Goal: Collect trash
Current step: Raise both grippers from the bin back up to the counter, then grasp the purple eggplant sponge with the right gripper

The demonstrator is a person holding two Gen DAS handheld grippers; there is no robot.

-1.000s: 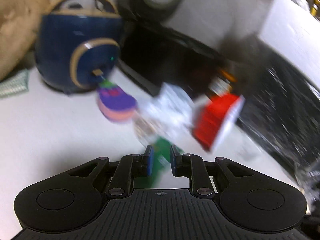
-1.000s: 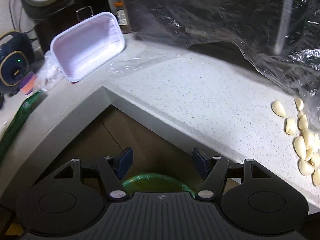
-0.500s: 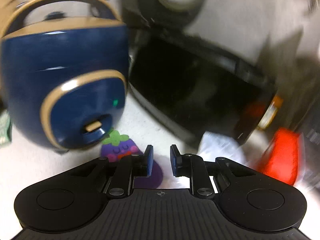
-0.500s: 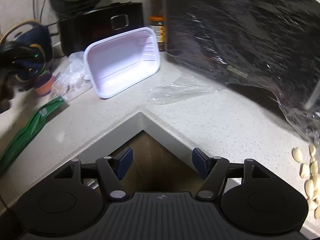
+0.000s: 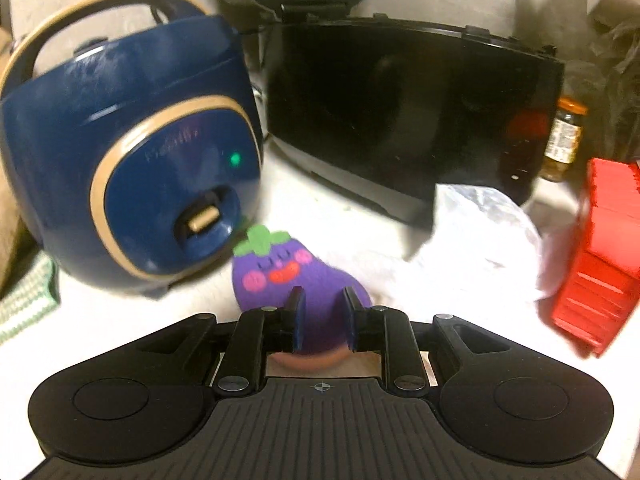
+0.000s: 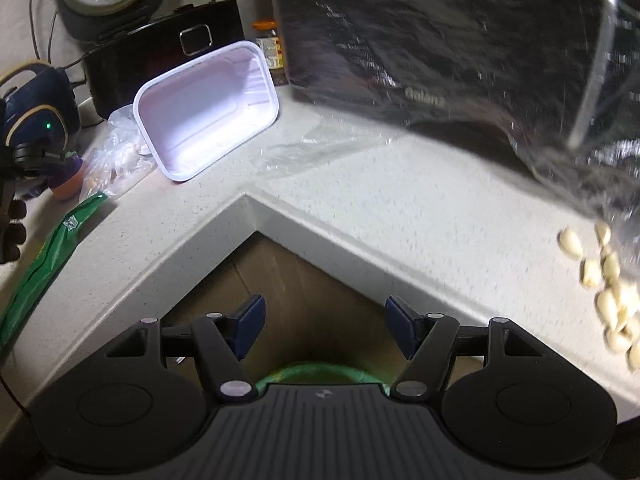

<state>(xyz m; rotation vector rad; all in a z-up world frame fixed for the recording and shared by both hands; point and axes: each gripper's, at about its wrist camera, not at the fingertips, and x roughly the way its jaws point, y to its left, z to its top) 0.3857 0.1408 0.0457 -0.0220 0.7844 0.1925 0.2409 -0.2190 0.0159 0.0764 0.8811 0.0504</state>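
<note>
My left gripper [image 5: 321,312] hovers over a purple eggplant-face sponge [image 5: 280,276] on the white counter, its jaws narrowly apart and straddling the sponge's near side; I cannot tell whether they touch it. A crumpled clear plastic bag [image 5: 480,240] lies right of the sponge, next to a red tray [image 5: 600,264]. My right gripper [image 6: 324,324] is open and empty, off the counter's inner corner above a green-rimmed bin [image 6: 320,372]. From there I see the tipped white tray [image 6: 208,128], a clear bag [image 6: 116,160], a green wrapper [image 6: 44,256] and flat clear film [image 6: 320,144].
A blue rice cooker [image 5: 128,152] and a black appliance [image 5: 400,112] stand behind the sponge, with a jar [image 5: 564,140] at the right. A large dark plastic-covered microwave [image 6: 440,40] fills the back right. Peeled garlic cloves [image 6: 612,288] lie at the counter's right.
My left gripper has swung left and forward, from the green wrapper and red tray to the purple sponge by the rice cooker. My right gripper has shifted slightly; it stays open.
</note>
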